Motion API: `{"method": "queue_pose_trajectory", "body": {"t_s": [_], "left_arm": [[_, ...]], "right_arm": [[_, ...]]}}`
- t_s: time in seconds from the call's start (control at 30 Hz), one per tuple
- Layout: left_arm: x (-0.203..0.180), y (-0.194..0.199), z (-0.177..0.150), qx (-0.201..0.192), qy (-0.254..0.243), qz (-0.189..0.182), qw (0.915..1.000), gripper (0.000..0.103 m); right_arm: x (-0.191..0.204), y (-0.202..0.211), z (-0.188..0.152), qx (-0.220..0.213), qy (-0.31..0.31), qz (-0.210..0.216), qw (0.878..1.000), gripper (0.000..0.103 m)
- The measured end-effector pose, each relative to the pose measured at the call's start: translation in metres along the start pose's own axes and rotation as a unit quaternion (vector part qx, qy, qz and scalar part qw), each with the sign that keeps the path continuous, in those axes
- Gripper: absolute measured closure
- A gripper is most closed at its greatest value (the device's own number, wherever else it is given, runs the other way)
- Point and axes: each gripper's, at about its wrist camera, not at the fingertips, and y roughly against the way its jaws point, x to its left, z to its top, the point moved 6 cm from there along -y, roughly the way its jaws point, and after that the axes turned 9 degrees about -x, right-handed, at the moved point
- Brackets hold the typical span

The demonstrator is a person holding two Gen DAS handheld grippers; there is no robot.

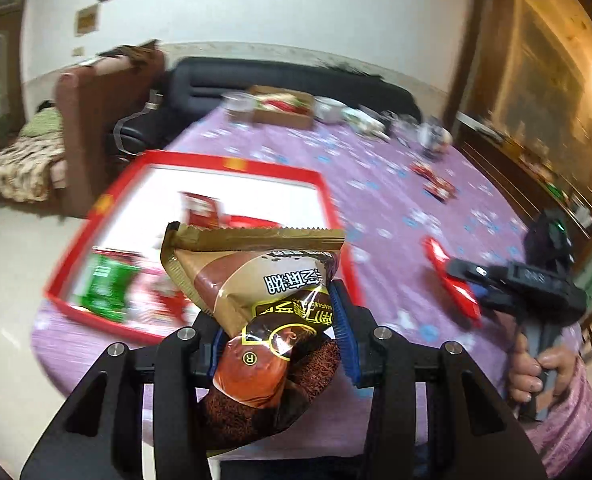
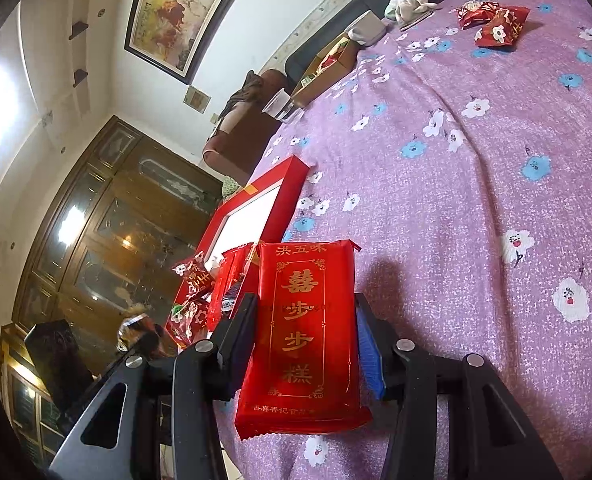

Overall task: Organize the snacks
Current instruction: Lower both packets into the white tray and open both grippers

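Your left gripper (image 1: 276, 316) clamps the brown snack bag (image 1: 256, 300) just above the red box (image 1: 328, 200) (already holding packets), ready to drop in, while your right gripper (image 2: 308, 344) pinches the red cake packet (image 2: 308, 332) right of that box, awaiting its turn.

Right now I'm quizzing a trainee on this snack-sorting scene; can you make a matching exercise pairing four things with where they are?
Things:
1. brown snack packet
2. red packet with gold characters
3. green packet
4. two small red flowered packets

Places:
A. lying inside the red box
B. gripped in the right claw
C. loose on the purple tablecloth, far side
D. gripped in the left claw

Pairs: 1-D, 2-B, 3-A, 4-C
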Motion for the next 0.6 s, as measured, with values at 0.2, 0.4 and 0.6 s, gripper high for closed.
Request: {"method": "queue_pose_trajectory", "body": {"t_s": [0.2,0.4,0.6], "left_arm": [[0.065,0.017,0.010,-0.026,0.023,0.069,0.9970,0.060],[0.113,0.029,0.014,-0.039,0.059,0.110,0.9914,0.060],[0.131,0.024,0.006,-0.032,0.070,0.124,0.9892,0.060]], "right_arm": [[0.009,-0.002,0.000,-0.004,0.011,-0.010,1.000,0.056],[0.057,-0.026,-0.001,0.012,0.032,0.037,0.999,0.056],[0.113,-0.061,-0.012,0.039,0.086,0.063,0.994,0.056]]}}
